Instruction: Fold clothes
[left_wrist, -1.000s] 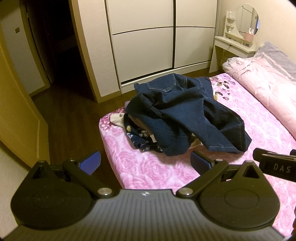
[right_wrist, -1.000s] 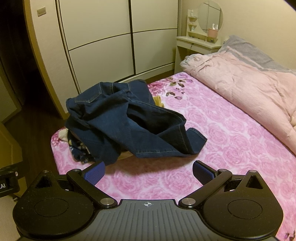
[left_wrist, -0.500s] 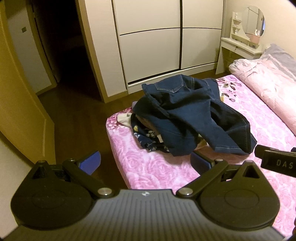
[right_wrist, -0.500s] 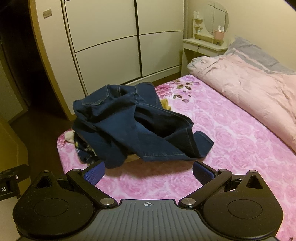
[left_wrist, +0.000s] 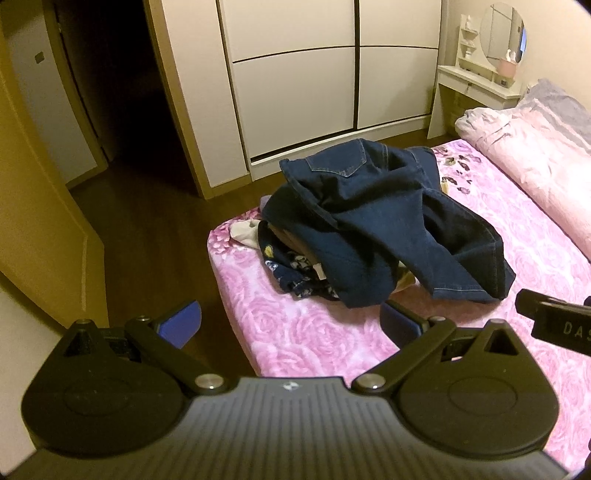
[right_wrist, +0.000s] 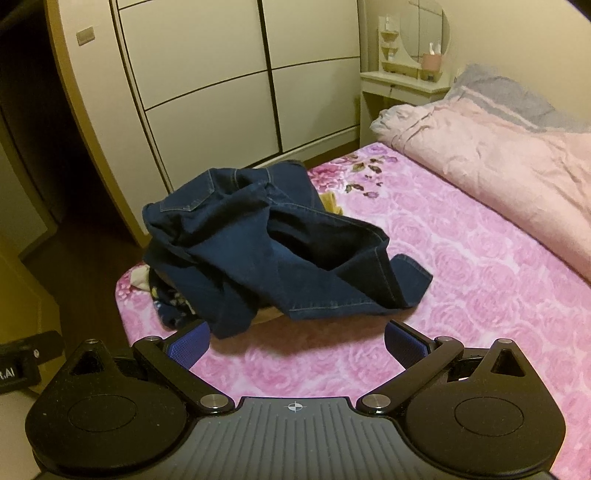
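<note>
Ahead of both my tools lies a bed (right_wrist: 480, 295) under a pink rose-patterned cover, with a pale pink quilt (right_wrist: 517, 155) bunched far ahead to the right. Beyond it stand white wardrobe doors (left_wrist: 332, 81) and a small vanity with a round mirror (left_wrist: 504, 33); dark wood floor (left_wrist: 147, 221) runs off to the left. My left tool (left_wrist: 290, 323) is spread wide and grips nothing. My right tool (right_wrist: 295, 341) is likewise spread and empty. The crumpled dark jeans (right_wrist: 273, 243) sit just ahead of both, heaped on other clothes (left_wrist: 291, 269) at the bed's corner.
</note>
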